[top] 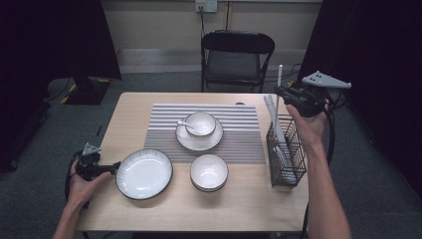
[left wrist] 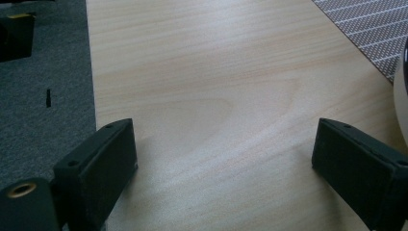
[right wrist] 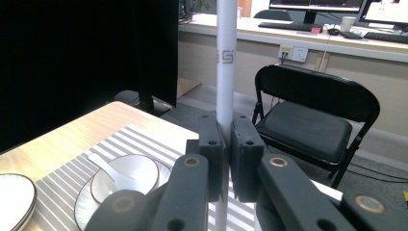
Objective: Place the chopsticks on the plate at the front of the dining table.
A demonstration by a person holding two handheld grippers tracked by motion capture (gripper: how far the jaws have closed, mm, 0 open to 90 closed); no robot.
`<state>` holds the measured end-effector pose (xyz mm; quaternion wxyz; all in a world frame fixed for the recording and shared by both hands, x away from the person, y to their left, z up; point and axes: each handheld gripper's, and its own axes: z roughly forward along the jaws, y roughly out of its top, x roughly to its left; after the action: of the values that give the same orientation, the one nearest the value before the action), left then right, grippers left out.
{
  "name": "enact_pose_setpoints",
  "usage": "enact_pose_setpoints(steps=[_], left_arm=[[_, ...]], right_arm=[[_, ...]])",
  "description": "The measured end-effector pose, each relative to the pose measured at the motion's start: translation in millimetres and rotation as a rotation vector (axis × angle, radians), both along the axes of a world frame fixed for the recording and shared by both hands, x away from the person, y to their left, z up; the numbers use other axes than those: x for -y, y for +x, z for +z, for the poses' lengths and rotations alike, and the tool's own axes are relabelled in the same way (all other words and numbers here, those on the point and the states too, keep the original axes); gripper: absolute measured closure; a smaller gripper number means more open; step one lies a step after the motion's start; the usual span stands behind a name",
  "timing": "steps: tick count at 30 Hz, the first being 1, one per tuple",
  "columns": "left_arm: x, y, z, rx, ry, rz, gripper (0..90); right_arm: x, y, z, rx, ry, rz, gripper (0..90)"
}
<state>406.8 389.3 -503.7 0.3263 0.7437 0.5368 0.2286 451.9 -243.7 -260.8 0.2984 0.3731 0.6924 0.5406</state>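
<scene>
Jaws of the right gripper [right wrist: 225, 144] clamp a slim white, perhaps plastic, chopstick [right wrist: 226, 57] upright.

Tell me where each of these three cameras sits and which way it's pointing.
High view: above the person's side, looking down on the light wooden table; both forearms show.
Left gripper view: on the left hand-held gripper, facing bare tabletop; jaws apart.
Right gripper view: on the right hand-held gripper, facing the black folding chair; jaws clamp a white chopstick.
Shared: high and right gripper views show the spoon-holding white bowl.
</scene>
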Motion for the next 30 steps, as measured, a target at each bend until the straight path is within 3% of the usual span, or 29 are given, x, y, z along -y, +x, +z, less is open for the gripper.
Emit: enact_pose_setpoints(steps=[19, 25, 30], left_arm=[[-0.5, -1.9, 3.4, -0.014, 0.003, 0.023, 13.2], [-6.6, -4.9, 4.9, -0.014, -0.045, 0.019, 19.2], [-10.2, -7.2, 10.0, 0.003, -0.055, 0.002, 19.4]], right_arm=[[-18.1, 4.1, -4.4, -0.01, 0.022, 0.05, 85.2], [-26.1, 5.8, -8.5, -0.017, 0.027, 0.069, 85.2], [-34.5, 7.6, -12.9, -0.023, 0.03, 0.088, 85.1]])
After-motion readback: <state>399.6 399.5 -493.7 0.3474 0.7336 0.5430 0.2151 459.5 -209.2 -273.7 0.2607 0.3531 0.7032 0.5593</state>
